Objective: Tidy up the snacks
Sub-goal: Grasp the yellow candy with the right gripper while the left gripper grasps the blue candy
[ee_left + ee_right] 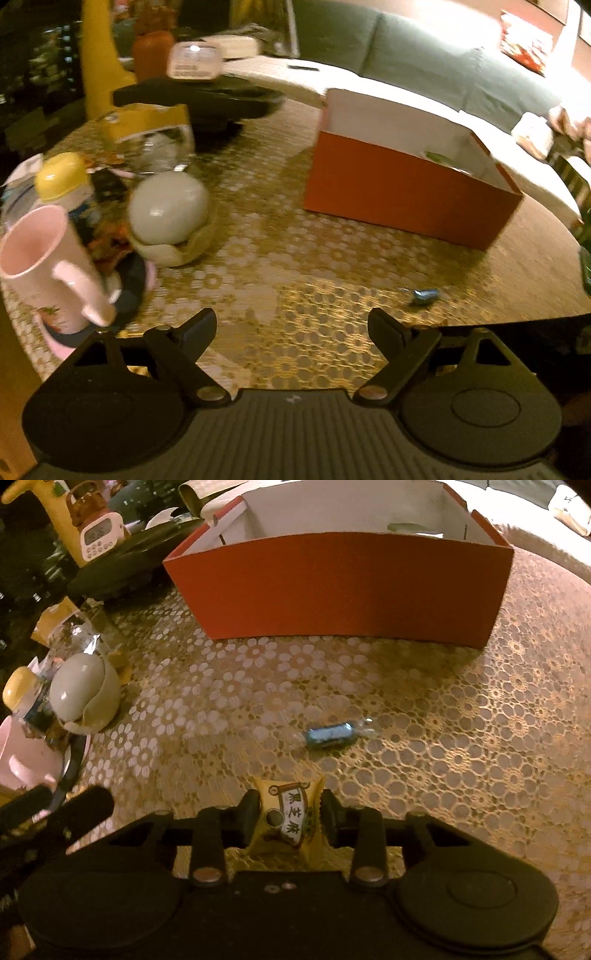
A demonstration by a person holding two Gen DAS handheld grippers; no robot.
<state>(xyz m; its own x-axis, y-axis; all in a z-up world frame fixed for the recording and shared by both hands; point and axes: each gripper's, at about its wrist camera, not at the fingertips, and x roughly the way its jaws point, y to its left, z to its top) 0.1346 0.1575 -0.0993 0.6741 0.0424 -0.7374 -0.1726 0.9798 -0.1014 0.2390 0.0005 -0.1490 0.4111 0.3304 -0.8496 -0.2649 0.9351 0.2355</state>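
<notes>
Right tongs (289, 814): I have them closed on a yellow snack packet (288, 825); both pads press its sides, and it sits upright between them with its printed label facing my camera.
Left tongs (291, 328): I see them spread wide over the tablecloth with nothing between the fingers.
Yellow snack packet: gripped low in my right view, on or just above the cloth; I cannot tell which. It is well apart from the box.
Blue candy (330, 734): a twist-wrapped piece lying flat on the cloth, between the packet and the box, touching neither. In my left view it lies ahead of the right finger.
Orange box (332, 587): open-topped, white inside, standing on the far side of the table. Something green (406, 527) lies in it near the back wall; I cannot make out what.
Tablecloth (480, 720): gold lace with a round flower pattern, covering the table.
Pink mug (48, 269): at the left edge, handle toward my left camera, tilted in the fisheye.
White ball in a holder (168, 212): just right of the mug.
Yellow-capped bottle (62, 181): behind the mug.
Timer (100, 536): white, far left, behind the box.
Sofa (424, 55): green, beyond the table.
</notes>
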